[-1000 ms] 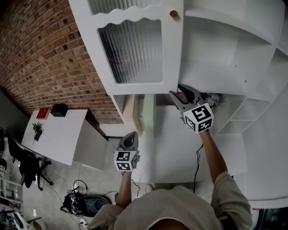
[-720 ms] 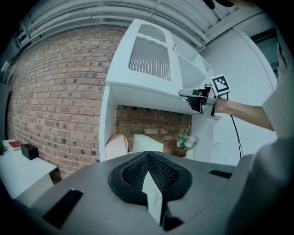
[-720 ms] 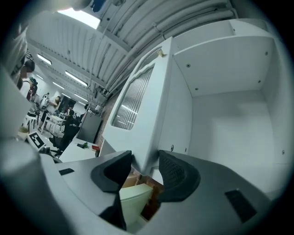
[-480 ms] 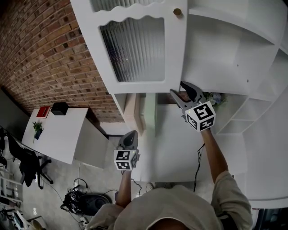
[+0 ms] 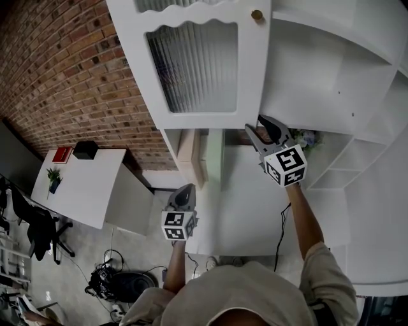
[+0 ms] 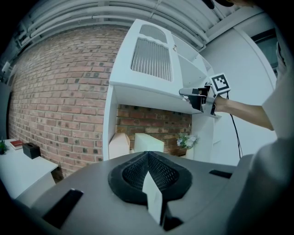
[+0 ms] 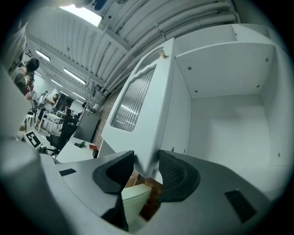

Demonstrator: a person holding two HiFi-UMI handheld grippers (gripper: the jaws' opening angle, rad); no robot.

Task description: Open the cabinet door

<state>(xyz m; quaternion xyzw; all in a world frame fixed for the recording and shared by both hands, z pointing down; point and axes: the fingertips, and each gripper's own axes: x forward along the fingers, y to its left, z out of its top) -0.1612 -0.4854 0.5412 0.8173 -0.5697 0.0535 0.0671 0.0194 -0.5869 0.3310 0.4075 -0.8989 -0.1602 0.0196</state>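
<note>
**Step in hand:** swinging the cabinet door [image 5: 191, 63] out. The door already stands wide of its cabinet [image 5: 319, 83].

**Grippers:**
- The right gripper [image 5: 255, 125] sits at the door's lower free corner, on the same edge as the door's knob [image 5: 257, 14]. Its fingers [image 7: 177, 176] have just been closing and appear to pinch the door's edge between them.
- The left gripper [image 5: 185, 190] hangs well below the door, fingers [image 6: 138, 172] pressed together, nothing held.

**Judgement:** keep the pinch square on the edge and follow the hinge arc. A straight pull would likely slide the grip off the thin panel.

**Contents:**
- The cabinet behind the door looks bare, white shelves only.
- The open niche below the door holds a beige box [image 6: 119, 144], a pale box [image 6: 148, 142] and a small bunch of flowers [image 6: 186, 140].
</note>
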